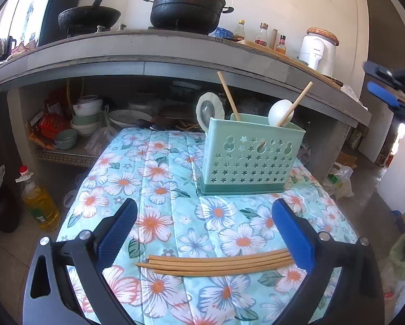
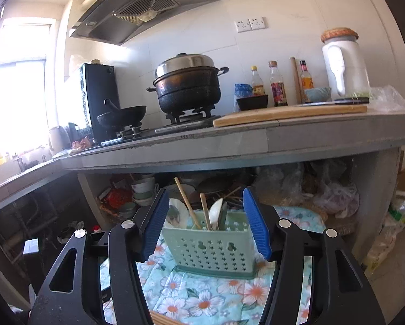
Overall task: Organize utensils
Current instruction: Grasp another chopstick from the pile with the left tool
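A mint green utensil holder (image 1: pixel 250 157) with star cut-outs stands on the floral tablecloth (image 1: pixel 162 178). It holds two white spoons (image 1: pixel 279 113) and two wooden chopsticks (image 1: pixel 229 97). Several loose chopsticks (image 1: pixel 216 264) lie flat on the cloth between the fingers of my left gripper (image 1: pixel 205 230), which is open and empty just above them. My right gripper (image 2: pixel 206 222) is open and empty, raised in front of the holder (image 2: pixel 210 246); it also shows at the right edge of the left wrist view (image 1: pixel 386 92).
A grey kitchen counter (image 2: pixel 229 140) runs behind the table with a black pot (image 2: pixel 189 86), a wok (image 2: pixel 124 116), bottles and a cutting board (image 2: pixel 289 113). Bowls (image 1: pixel 86 119) and plates fill the shelf underneath. An oil bottle (image 1: pixel 38 203) stands on the floor at left.
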